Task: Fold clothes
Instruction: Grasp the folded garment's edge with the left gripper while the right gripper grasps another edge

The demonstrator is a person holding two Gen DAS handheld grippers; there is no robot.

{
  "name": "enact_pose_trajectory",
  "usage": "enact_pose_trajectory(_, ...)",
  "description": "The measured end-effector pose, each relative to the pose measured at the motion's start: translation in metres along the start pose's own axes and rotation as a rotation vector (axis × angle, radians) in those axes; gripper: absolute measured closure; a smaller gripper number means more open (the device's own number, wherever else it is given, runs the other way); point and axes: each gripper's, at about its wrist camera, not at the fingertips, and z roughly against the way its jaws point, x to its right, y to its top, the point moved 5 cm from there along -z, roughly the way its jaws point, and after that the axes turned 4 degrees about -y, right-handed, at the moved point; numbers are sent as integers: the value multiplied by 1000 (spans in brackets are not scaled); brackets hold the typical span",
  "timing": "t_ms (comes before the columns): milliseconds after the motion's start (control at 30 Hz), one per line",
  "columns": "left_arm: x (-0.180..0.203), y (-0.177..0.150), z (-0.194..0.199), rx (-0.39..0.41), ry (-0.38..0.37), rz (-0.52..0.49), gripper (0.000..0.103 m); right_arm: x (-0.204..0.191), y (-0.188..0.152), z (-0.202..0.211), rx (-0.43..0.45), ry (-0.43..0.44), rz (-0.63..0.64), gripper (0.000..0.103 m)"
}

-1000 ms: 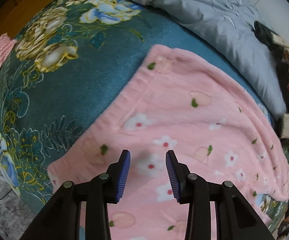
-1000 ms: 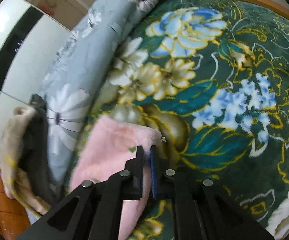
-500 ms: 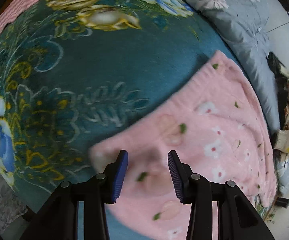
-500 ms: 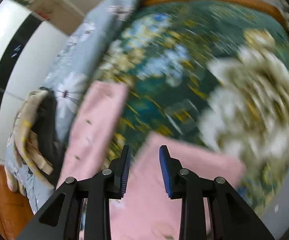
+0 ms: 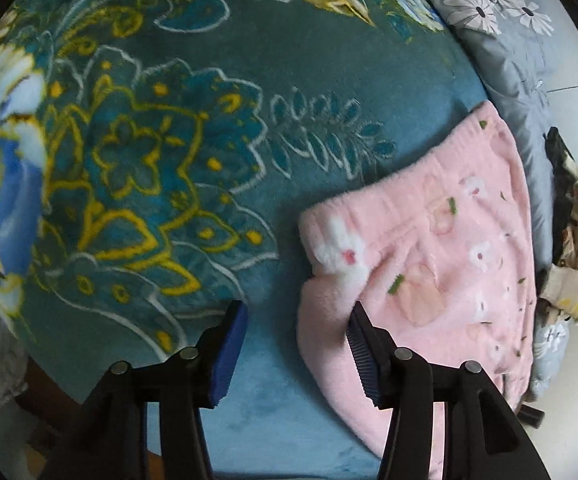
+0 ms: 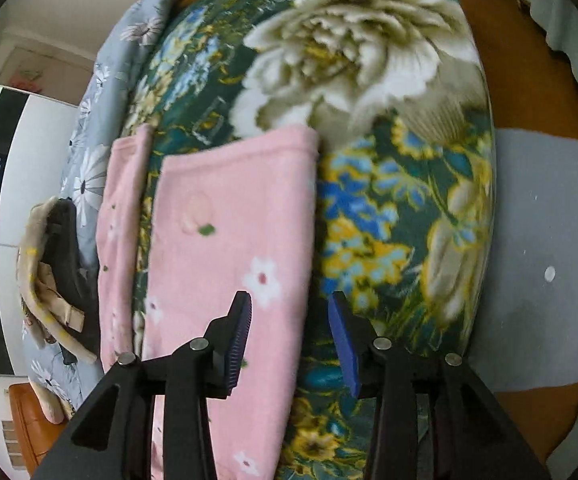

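A pink fleece garment (image 5: pixel 441 264) with small flowers lies on a teal floral blanket (image 5: pixel 161 160). In the left wrist view its folded corner sits just ahead of my left gripper (image 5: pixel 295 340), whose jaws are opening, with the corner's edge between the pads but not pressed. In the right wrist view the pink garment (image 6: pixel 233 240) lies as two strips. Its right edge runs between the pads of my right gripper (image 6: pixel 289 328), whose jaws are also opening and grip nothing.
A grey flowered quilt (image 5: pixel 505 40) lies along the far side of the bed, with a heap of dark and beige clothes (image 6: pixel 49 272) on it. Beyond the bed's edge are an orange floor (image 6: pixel 529 80) and a grey mat (image 6: pixel 549 240).
Both grippers have opened wider and swept sideways across the bed. The right gripper let go of the pink corner it held. The left gripper now sits at the garment's folded corner.
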Motion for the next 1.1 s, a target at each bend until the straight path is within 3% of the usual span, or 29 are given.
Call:
enact_pose_trajectory(100,10,-6,-3,1,18,-52,48,-6,-2,-10,3,22,-19,62)
enact_pose_trajectory(167,14,-11,-5,10,36,-80,51,-5,-2,-14,16,-10,-33,63)
enact_pose_trajectory(200,15,-13,-5,16,38,-86,53,-1,-3,-18,20,-45,-53,72)
enact_pose_trajectory(233,15,-14,-6,20,25,-80,64,3,-4,-21,16,-62,-72,77)
enact_pose_trajectory(267,16,-15,-6,18,0,-67,82,7,-4,-23,12,-70,-88,86)
enact_pose_trajectory(300,17,-16,-8,10,-20,-53,89,10,-4,-24,9,-76,-100,94)
enact_pose_trajectory(367,21,-15,-6,18,-33,-37,96,12,-1,-22,-5,-30,-126,100)
enact_pose_trajectory(433,35,-8,6,45,-89,-19,97,7,7,-12,11,38,-148,101)
enact_pose_trajectory(600,101,20,57,126,-367,-3,97,-32,28,20,63,196,-118,102)
enact_pose_trajectory(700,140,28,77,166,-444,-66,97,-68,39,42,102,280,-84,102)
enact_pose_trajectory(767,158,38,76,175,-458,-82,97,-93,45,54,131,313,-49,102)
enact_pose_trajectory(967,158,51,79,180,-448,-12,97,-138,52,73,177,335,32,102)
enact_pose_trajectory(1100,184,64,69,186,-427,-15,97,-176,67,61,164,319,95,102)
